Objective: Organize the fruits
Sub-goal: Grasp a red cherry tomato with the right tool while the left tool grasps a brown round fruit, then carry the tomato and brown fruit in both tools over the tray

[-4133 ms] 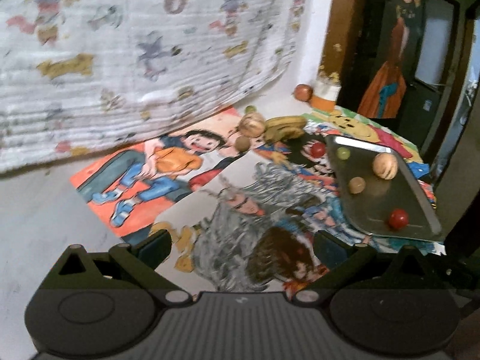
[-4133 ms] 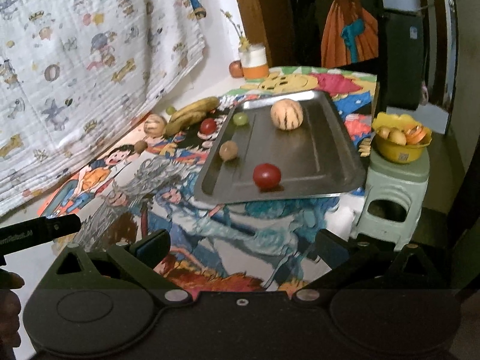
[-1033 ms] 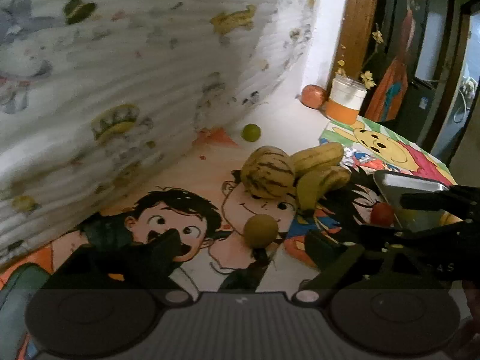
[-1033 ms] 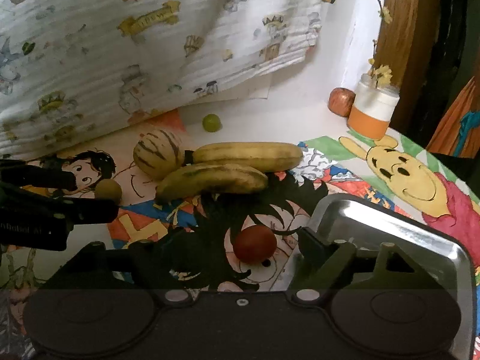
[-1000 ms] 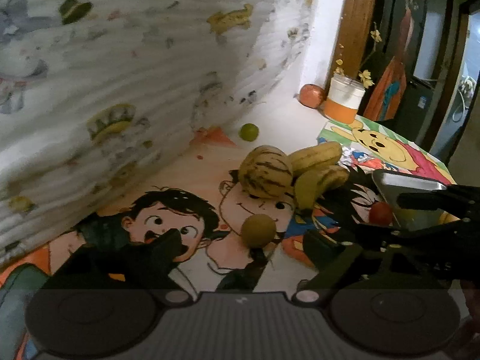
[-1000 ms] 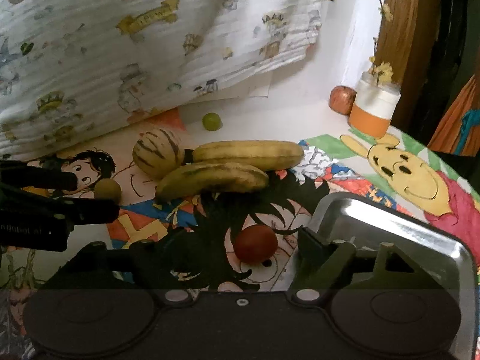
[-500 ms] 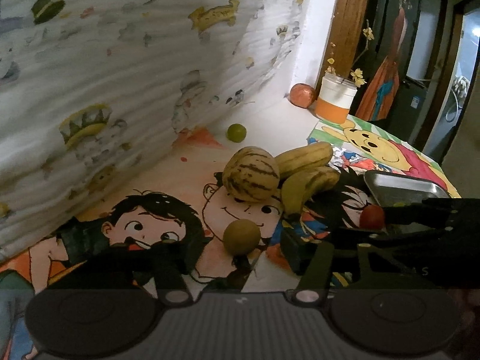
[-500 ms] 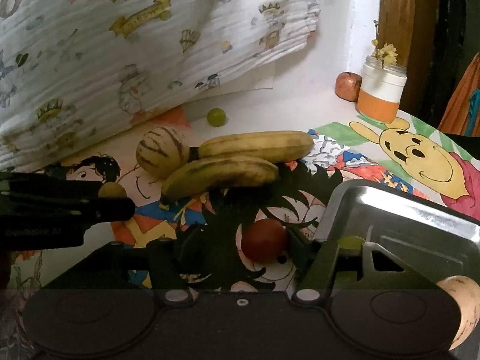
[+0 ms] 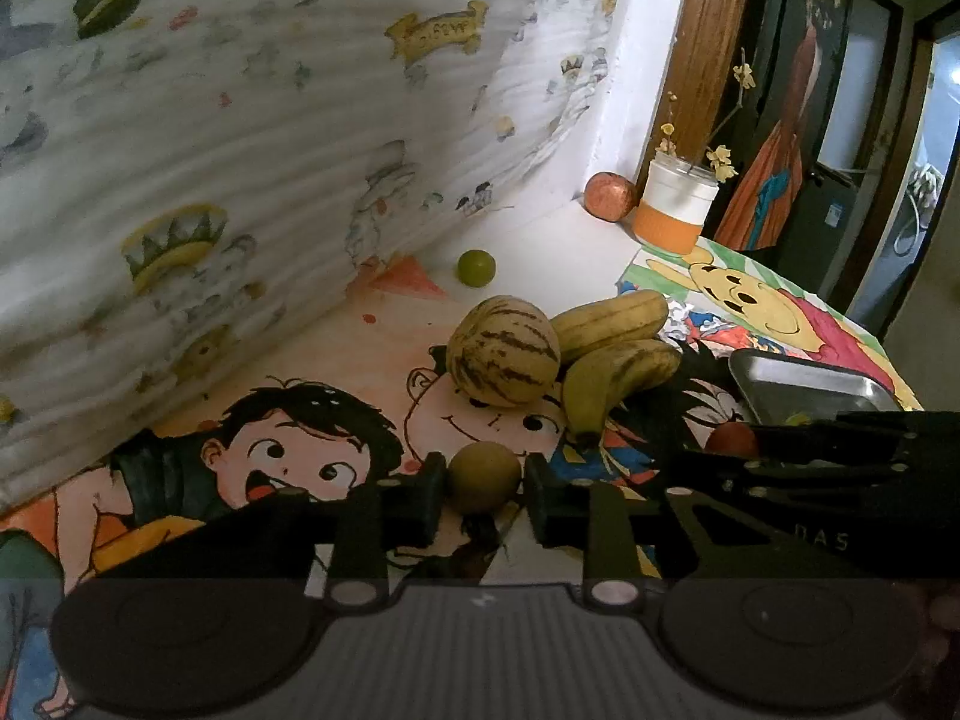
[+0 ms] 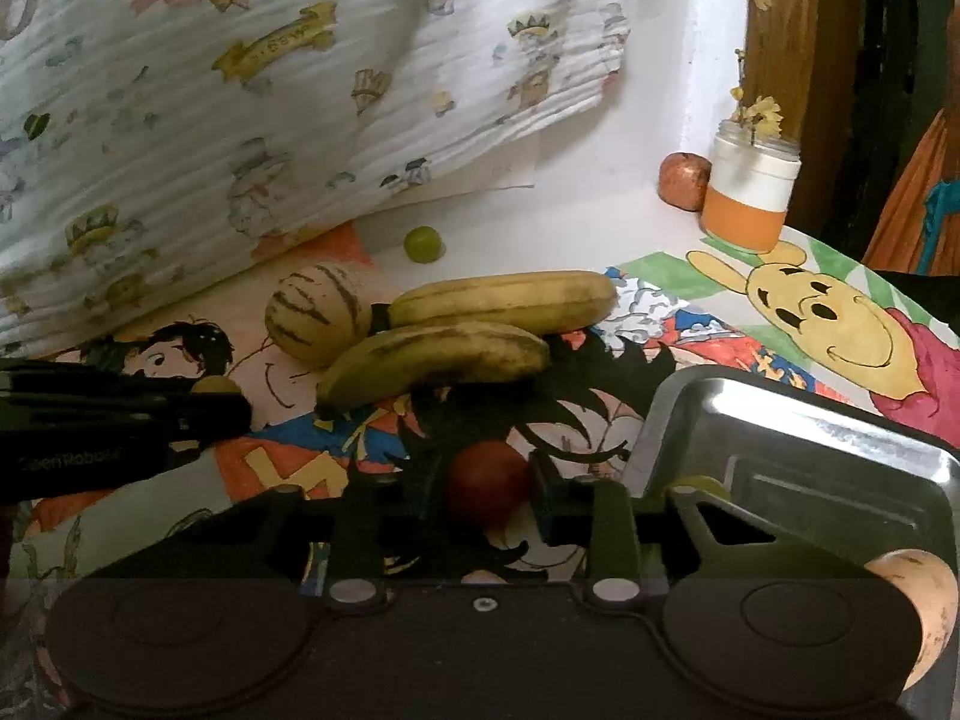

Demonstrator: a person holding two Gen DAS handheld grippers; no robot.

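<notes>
My left gripper (image 9: 485, 483) is shut on a small olive-brown round fruit (image 9: 483, 477) that rests on the cartoon mat. My right gripper (image 10: 487, 483) is shut on a red tomato (image 10: 487, 482) on the mat, just left of the metal tray (image 10: 798, 438). A striped melon (image 9: 503, 358) and two bananas (image 9: 618, 360) lie just beyond the left gripper; they also show in the right wrist view, the melon (image 10: 318, 312) and the bananas (image 10: 456, 336). The right gripper shows at the right of the left wrist view, with the tomato (image 9: 729, 438) partly hidden.
A small green fruit (image 9: 476, 267) lies near the hanging printed cloth (image 9: 240, 120). A reddish apple (image 9: 611, 196) and a white-and-orange jar (image 9: 675, 210) stand at the back by the wooden door frame. A pale round fruit (image 10: 918, 594) lies in the tray at the right edge.
Both grippers have moved forward and closed: the left on the olive-brown fruit, the right on the red tomato. A second ago both were open, short of the fruits.
</notes>
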